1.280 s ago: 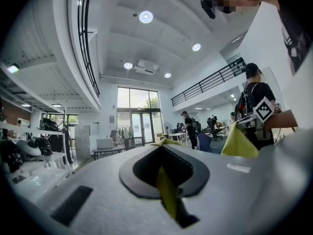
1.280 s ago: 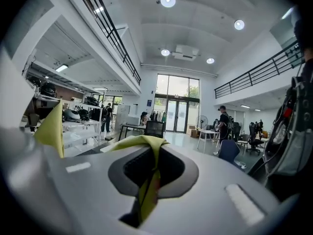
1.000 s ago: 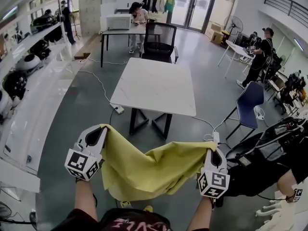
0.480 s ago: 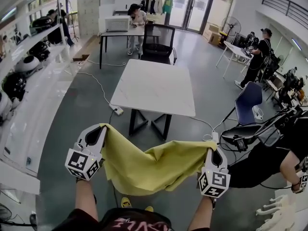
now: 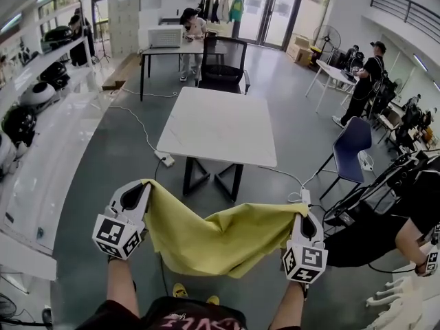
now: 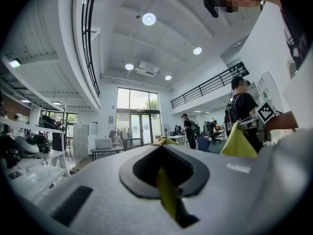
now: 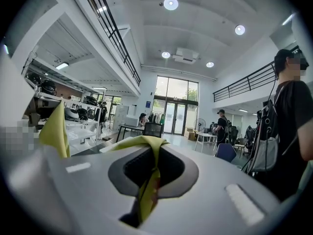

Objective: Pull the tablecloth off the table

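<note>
The yellow tablecloth hangs slack in the air between my two grippers, well in front of the bare white table. My left gripper is shut on the tablecloth's left corner, and a yellow strip shows pinched between its jaws. On the right, my other gripper is shut on the opposite corner, where the cloth drapes over the jaw tips and runs down between them. The cloth sags in folds towards my legs.
A black office chair stands behind the table, a blue chair to its right. A power strip and cable lie on the floor by the table legs. Shelves line the left side. A person stands far right; a seated person's arm is near right.
The view has drifted slightly back from the table. Both grippers hold the cloth in nearly the same pose, and its lower edge hangs a little differently.
</note>
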`<state>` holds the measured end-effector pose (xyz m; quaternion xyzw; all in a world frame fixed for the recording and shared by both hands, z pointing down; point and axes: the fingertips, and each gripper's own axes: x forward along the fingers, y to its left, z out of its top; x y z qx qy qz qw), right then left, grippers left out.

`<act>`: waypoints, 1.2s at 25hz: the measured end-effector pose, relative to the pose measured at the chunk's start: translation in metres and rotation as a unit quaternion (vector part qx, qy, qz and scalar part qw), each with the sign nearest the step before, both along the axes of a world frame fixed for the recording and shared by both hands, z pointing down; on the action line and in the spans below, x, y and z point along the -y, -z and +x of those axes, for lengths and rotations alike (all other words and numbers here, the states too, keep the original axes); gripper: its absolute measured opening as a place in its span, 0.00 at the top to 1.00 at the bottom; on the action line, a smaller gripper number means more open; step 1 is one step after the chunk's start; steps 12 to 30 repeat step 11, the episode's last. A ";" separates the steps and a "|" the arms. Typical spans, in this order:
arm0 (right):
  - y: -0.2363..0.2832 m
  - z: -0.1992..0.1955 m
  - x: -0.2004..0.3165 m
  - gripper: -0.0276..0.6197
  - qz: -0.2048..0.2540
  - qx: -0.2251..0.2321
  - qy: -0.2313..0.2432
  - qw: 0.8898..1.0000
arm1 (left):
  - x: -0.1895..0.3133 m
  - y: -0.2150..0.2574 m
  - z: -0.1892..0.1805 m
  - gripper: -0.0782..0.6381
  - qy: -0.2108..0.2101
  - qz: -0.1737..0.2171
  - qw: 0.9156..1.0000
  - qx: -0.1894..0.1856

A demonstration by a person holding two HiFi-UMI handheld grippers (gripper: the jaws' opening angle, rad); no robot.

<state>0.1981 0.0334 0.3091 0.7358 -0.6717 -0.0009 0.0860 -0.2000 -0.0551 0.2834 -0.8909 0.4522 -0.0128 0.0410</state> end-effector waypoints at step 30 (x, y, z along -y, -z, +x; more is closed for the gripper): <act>0.004 0.003 -0.009 0.94 0.009 0.002 -0.005 1.000 | -0.004 0.002 0.000 0.88 -0.005 0.003 1.000 -0.005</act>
